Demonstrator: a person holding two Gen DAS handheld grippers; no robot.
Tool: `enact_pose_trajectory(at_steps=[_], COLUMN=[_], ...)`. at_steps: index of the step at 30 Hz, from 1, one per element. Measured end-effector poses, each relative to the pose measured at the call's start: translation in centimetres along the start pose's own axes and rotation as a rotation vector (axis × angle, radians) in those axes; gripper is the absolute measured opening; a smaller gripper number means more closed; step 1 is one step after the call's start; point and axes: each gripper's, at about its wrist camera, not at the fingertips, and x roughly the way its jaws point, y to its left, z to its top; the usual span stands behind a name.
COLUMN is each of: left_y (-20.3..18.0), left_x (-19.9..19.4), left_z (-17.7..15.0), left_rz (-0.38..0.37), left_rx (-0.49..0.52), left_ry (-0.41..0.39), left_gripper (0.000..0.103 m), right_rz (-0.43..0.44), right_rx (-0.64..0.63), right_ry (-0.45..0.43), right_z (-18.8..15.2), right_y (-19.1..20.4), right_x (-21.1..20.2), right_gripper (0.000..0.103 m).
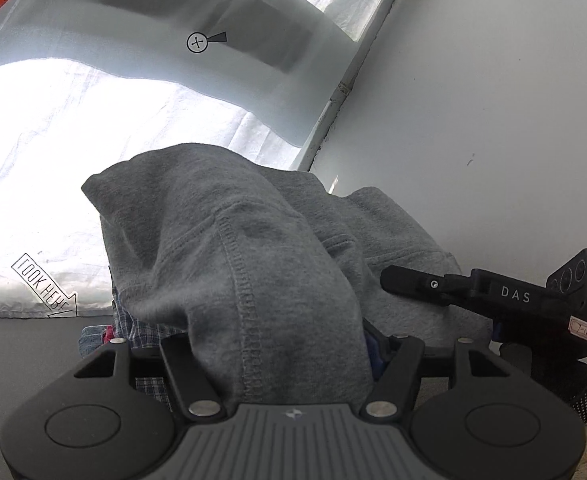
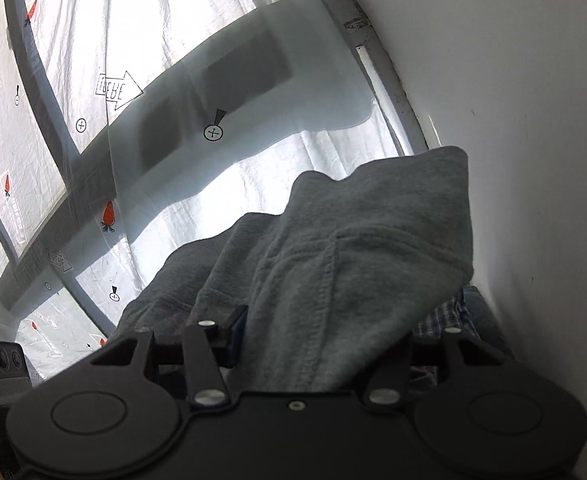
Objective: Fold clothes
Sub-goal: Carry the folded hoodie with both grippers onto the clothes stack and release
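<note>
While both grippers (image 1: 267, 356) (image 2: 293, 344) clamp their jaws on a bunched grey garment (image 1: 229, 248) filling mid-frame — unfolded, folding remains — checked cloth (image 1: 149, 332) sits lower left.

Fingers (image 1: 173, 360) buried under grey garment (image 1: 229, 248)

One heavy grey fleece garment (image 1: 229, 264) was there, one blue-and-white checked cloth (image 1: 149, 384) beneath it, and two black two-finger grippers — left (image 1: 269, 364), right (image 2: 313, 352)
</note>
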Motion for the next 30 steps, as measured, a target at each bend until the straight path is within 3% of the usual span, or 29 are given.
enact_pose_trajectory(at_steps=[3, 8, 11, 15, 18, 20, 23, 28, 30], left_y=[0.8, 1.6, 1.8, 2.7, 3.2, 3.2, 3.2, 2.1, 2.0], left_x=[2.3, 1.5, -0.2, -2.7, -2.7, -2.4, -1.1, 2.2, 3.6], left_z=[-0.2, 0.1, 1.3, 2.5, 3.3, 2.9, 1.8, -0.1, -0.8], left_rz=[0.130, 0.199, 0.298, 0.428, 0.486, 0.485, 0.450, 0.435, 0.434], left_rx=[0.005, 0.006, 0.041, 0.110, 0.142, 0.122, 0.102, 0.165, 0.169], left_ry=[0.035, -0.015, -0.107, -0.253, -0.231, -0.221, -0.186, -0.114, -0.079], left_gripper=[0.066, 0.078, 0.079, 0.092, 0.092, 0.092, 0.092, 0.092, 0.092], right_rz=[-0.169, -0.334, -0.400, -0.484, -0.567, -0.639, -0.559, -0.417, -0.420], right_rx=[-0.176, -0.443, -0.546, -0.637, -0.692, -0.737, -0.683, -0.586, -0.537], right_ry=[0.048, 0.031, -0.013, -0.086, -0.167, -0.246, -0.195, -0.102, -0.048], right_z=[-0.5, -1.1, -1.7, -2.5, -2.6, -2.7, -3.2, -4.0, -5.4], right_y=[0.4, 1.8, 2.9, 3.8, 4.8, 5.6, 5.5, 5.1, 4.2], right_x=[2.5, 3.7, 3.2, 2.9, 2.9, 2.7, 3.3, 4.3, 6.6], right_gripper=[0.051, 0.058, 0.068, 0.082, 0.094, 0.095, 0.093, 0.089, 0.089])
